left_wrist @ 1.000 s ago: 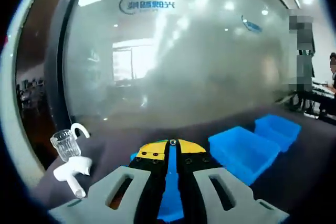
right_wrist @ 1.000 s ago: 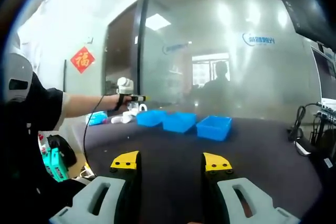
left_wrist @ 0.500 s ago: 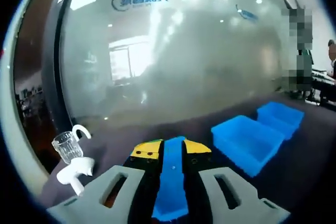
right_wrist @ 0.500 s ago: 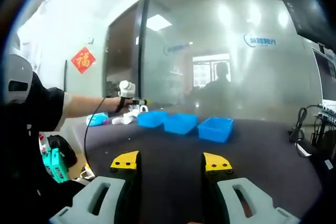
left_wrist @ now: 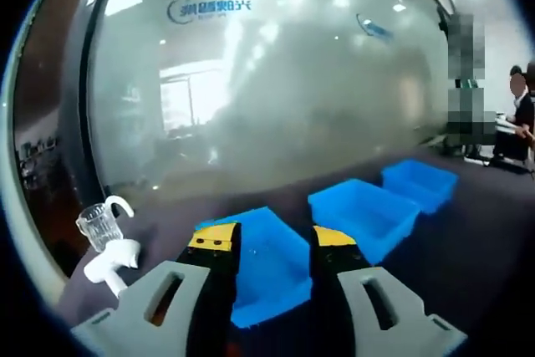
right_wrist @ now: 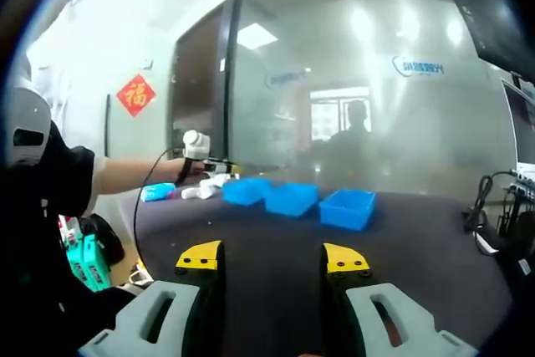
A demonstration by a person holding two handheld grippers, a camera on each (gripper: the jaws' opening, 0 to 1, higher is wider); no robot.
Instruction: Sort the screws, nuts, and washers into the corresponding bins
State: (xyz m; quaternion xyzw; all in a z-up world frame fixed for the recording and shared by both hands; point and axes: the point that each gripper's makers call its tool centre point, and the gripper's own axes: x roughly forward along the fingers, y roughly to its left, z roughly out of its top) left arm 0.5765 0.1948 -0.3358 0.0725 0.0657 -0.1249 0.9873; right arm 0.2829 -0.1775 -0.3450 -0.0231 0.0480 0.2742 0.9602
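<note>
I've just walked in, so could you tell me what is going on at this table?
A person holds a gripper in each hand over a dark table with three blue bins in a row. The left gripper hovers open over the nearest bin, holding nothing. The right gripper waits open, well back from the bins. No screws, nuts or washers can be made out.

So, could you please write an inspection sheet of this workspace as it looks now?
Surface: dark table, mostly bare in the near part.
Job's things: three blue bins in a row; screws, nuts and washers too small to tell.
Clutter: glass mug, white object beside it.
Grippers: left gripper open over the nearest bin; right gripper open, low over the table, holding nothing.
Cables: black cable at the table's far right edge.
Surroundings: frosted glass wall, red wall ornament.
</note>
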